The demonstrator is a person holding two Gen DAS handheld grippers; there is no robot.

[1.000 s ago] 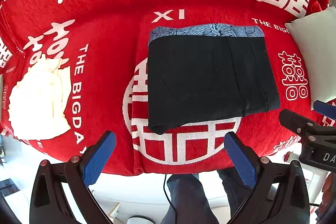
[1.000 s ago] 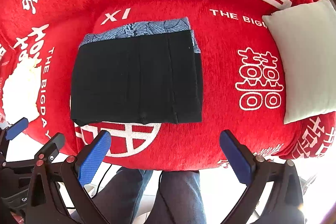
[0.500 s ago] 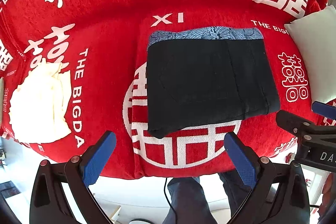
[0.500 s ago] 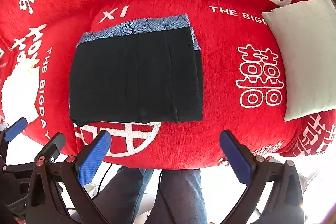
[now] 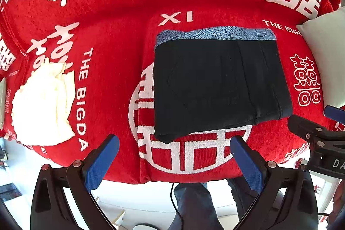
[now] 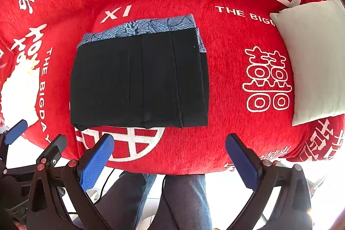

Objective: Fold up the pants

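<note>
Black pants point(image 5: 217, 85) lie folded into a compact rectangle in the middle of a sofa seat covered by a red blanket point(image 5: 120, 3) with white lettering. A blue patterned layer point(image 5: 215, 33) shows along the far edge, under the black cloth. The near left corner of the stack looks slightly bunched and uneven.

The left gripper point(image 5: 172, 162) hangs over the seat's front edge with its blue pads wide apart, holding nothing. The right gripper point(image 6: 170, 161) is the same: spread wide, empty, clear of the cloth.

A pale cushion point(image 6: 312, 57) sits to the right, and a crumpled cream cloth point(image 5: 43, 100) to the left, both well apart from the pants.

The fold seems finished. The risk now is that a gripper dipping forward snags the near hem and drags layers apart, or catches the plush blanket and shifts the stack.
</note>
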